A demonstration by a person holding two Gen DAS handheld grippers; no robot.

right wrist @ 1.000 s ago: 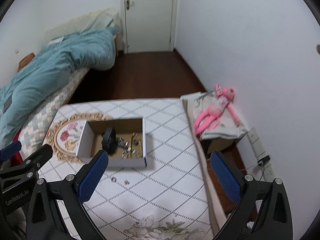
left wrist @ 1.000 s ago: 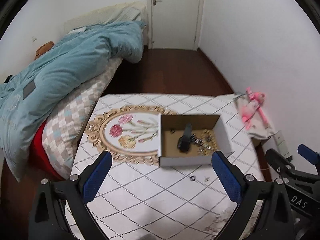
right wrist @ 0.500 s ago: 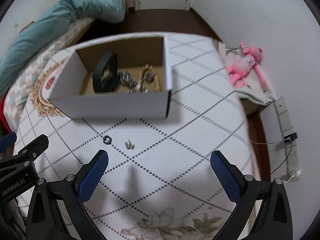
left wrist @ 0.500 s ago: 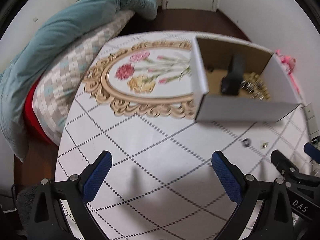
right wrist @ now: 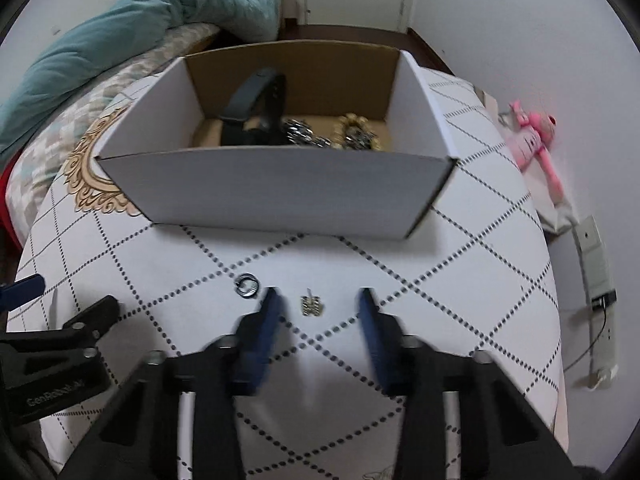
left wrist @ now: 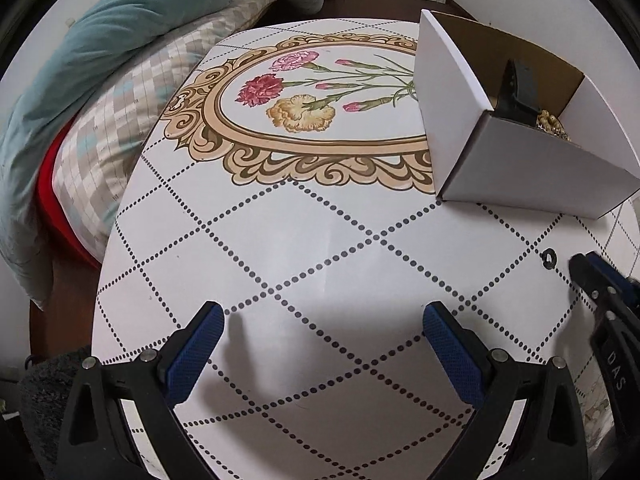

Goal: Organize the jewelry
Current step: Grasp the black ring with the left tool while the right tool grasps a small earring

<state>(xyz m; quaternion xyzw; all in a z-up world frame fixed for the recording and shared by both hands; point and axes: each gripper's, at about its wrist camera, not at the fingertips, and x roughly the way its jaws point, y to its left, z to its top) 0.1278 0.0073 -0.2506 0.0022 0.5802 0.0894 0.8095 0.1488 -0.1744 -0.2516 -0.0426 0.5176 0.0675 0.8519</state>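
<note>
A white cardboard box [right wrist: 276,192] stands on the patterned table and holds a black watch [right wrist: 256,108] and gold and silver jewelry [right wrist: 352,134]. In front of it lie a dark ring [right wrist: 248,285] and a small metal earring [right wrist: 312,305]. My right gripper [right wrist: 318,300] is open, low over the table, with its blue fingers on either side of the earring. My left gripper [left wrist: 320,320] is open and empty over bare table, left of the box [left wrist: 520,168]. The ring [left wrist: 548,257] shows at the right of the left wrist view.
A bed with a teal duvet [left wrist: 120,40] runs along the table's left side. A pink plush toy [right wrist: 536,140] lies on a cloth past the table's right edge. A power strip [right wrist: 596,264] sits on the floor by the wall.
Both grippers have dropped toward the table and moved closer to the box. The right gripper's fingers have narrowed around the earring. The left gripper stays wide open.
</note>
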